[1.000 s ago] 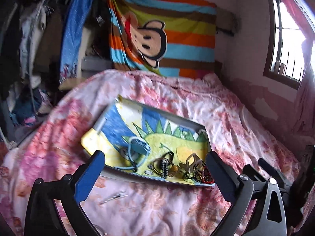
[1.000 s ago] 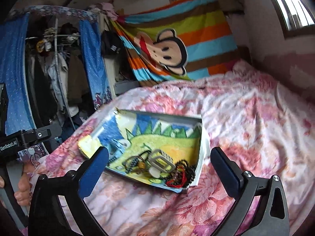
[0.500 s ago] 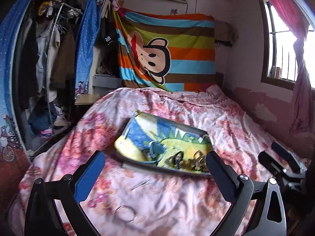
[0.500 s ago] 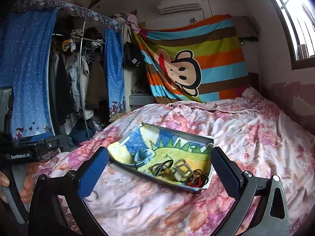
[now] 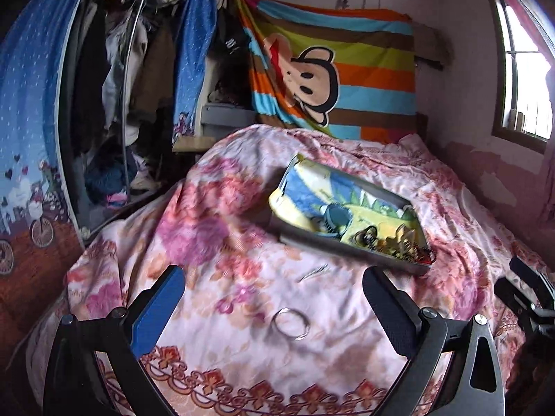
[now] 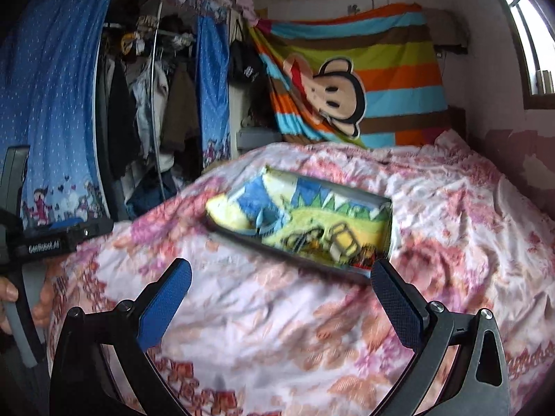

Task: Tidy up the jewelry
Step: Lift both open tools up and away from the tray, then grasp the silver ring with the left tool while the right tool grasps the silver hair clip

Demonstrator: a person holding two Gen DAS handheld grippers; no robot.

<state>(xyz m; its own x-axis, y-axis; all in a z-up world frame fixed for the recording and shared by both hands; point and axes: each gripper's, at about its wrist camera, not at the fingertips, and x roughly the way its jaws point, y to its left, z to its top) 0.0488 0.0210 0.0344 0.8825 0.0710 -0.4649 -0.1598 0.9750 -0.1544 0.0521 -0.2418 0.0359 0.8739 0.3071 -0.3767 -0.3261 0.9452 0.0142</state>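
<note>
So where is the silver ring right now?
In the left wrist view the silver ring lies on the floral bedspread, outside the tray, between the open left gripper's fingers.

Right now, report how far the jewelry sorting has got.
Done: several pieces already lie in the tray. In hand: nothing; the left hand-held gripper and right hand-held gripper are both open and empty. Left: a ring and a thin metal piece on the bedspread.
</note>
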